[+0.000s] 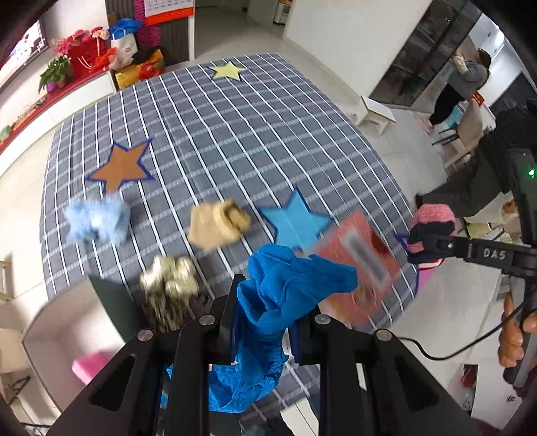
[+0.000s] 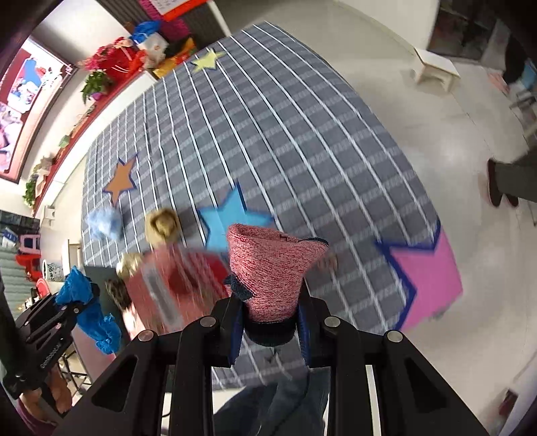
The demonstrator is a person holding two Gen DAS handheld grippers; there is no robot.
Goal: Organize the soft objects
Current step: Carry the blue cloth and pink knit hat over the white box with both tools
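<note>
**Both grippers loaded above the checked mat**

Left gripper (image 1: 265, 322) clenched on crumpled blue cloth (image 1: 285, 288), raised over the grey checked mat (image 1: 235, 134); pale blue fluffy piece (image 1: 97, 219), tan bundle (image 1: 218, 223) lying on it; right gripper (image 2: 270, 318) grasping pink knitted roll (image 2: 272, 268) above the same mat.

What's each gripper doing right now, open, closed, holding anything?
Left gripper: shut on the crumpled blue cloth.
Right gripper: shut on the pink knit sock.

white stool (image 1: 376, 112); red flower basket (image 1: 80, 53); bystander (image 1: 465, 84); wall calendar (image 1: 167, 10)
</note>
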